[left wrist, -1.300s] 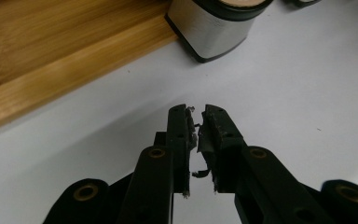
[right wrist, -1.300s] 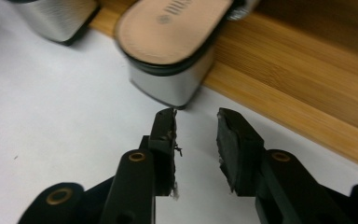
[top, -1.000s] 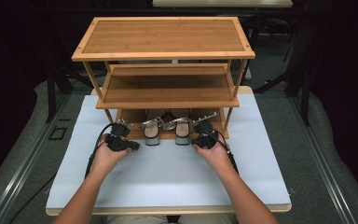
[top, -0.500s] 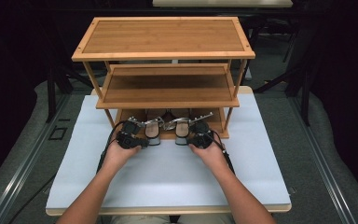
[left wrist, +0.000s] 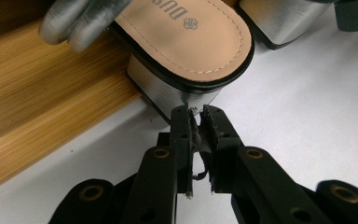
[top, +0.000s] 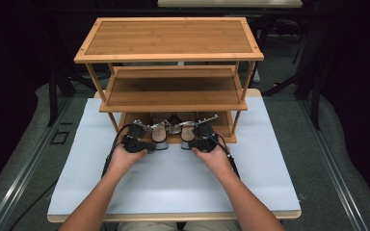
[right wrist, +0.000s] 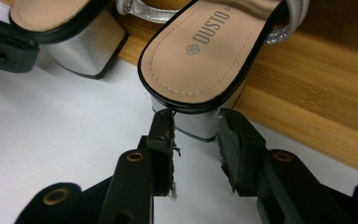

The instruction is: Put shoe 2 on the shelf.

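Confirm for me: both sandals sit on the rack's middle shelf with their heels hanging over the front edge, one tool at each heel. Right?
Not quite. The sandals are on the rack's bottom shelf, not the middle one, which is bare in the high view. The rest holds: the heels overhang the front edge, with the left tool at one heel and the right tool at the other.

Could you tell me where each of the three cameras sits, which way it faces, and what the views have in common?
High view: above the person's side, facing forward and down on the wooden rack; forearms and both hands show.
Left gripper view: rides the left gripper, facing the left sandal; its shut black jaws show.
Right gripper view: rides the right gripper, facing the right sandal; its jaws flank the heel.
Shared: both sandals and the rack's bottom shelf.
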`<state>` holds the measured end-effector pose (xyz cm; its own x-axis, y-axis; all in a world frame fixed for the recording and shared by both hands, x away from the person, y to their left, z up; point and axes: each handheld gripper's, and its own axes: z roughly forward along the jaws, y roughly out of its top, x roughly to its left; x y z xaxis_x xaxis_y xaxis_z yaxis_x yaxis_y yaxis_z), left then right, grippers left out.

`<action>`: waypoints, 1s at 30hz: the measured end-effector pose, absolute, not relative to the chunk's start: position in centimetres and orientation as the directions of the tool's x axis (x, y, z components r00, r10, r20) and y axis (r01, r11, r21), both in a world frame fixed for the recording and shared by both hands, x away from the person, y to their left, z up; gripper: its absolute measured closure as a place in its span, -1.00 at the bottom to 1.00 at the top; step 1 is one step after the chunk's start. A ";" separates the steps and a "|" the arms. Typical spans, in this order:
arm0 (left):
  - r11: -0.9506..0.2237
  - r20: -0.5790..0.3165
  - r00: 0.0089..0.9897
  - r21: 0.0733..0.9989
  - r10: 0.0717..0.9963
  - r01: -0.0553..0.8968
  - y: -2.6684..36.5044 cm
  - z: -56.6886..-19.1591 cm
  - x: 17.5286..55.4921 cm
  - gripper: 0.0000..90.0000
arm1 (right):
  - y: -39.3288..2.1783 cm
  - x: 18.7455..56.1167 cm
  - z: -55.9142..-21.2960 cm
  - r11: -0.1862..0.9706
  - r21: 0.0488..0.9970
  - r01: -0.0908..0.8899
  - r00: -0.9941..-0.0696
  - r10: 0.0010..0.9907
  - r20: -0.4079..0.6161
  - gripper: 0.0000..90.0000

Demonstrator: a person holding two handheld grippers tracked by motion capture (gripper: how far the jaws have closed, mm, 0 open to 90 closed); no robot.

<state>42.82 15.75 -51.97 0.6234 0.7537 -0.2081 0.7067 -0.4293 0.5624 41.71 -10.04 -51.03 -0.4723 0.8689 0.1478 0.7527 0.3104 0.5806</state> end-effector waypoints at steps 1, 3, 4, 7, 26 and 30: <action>-0.430 -0.208 0.626 0.564 0.752 0.705 15.7 -52.0 42.8 0.84 | -10.1 41.8 -51.0 0.303 0.573 0.761 -0.470 0.867 0.165 0.47; -0.433 -0.206 0.627 0.564 0.751 0.703 15.6 -52.0 42.8 0.84 | -10.1 41.8 -51.0 0.302 0.575 0.761 -0.480 0.857 0.185 0.47; -0.433 -0.207 0.628 0.564 0.750 0.703 15.6 -52.0 42.8 0.84 | -9.9 41.8 -51.0 0.303 0.576 0.759 -0.477 0.861 0.176 0.47; -0.435 -0.201 0.628 0.565 0.751 0.701 15.5 -52.0 42.8 0.84 | -9.8 41.7 -51.0 0.308 0.583 0.752 -0.476 0.866 0.156 0.47; -0.445 -0.205 0.632 0.552 0.748 0.706 15.3 -51.9 42.4 0.77 | -10.8 40.7 -50.4 0.310 0.594 0.743 -0.476 0.868 0.143 0.42; -0.442 -0.210 0.633 0.555 0.745 0.705 15.5 -51.7 42.3 0.77 | -11.0 40.5 -50.6 0.318 0.589 0.742 -0.477 0.869 0.131 0.41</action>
<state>42.30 15.48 -51.69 0.6329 0.7452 -0.2103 0.7046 -0.4417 0.5553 40.54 -10.98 -50.55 -0.4768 0.8691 0.1314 0.7425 0.3182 0.5895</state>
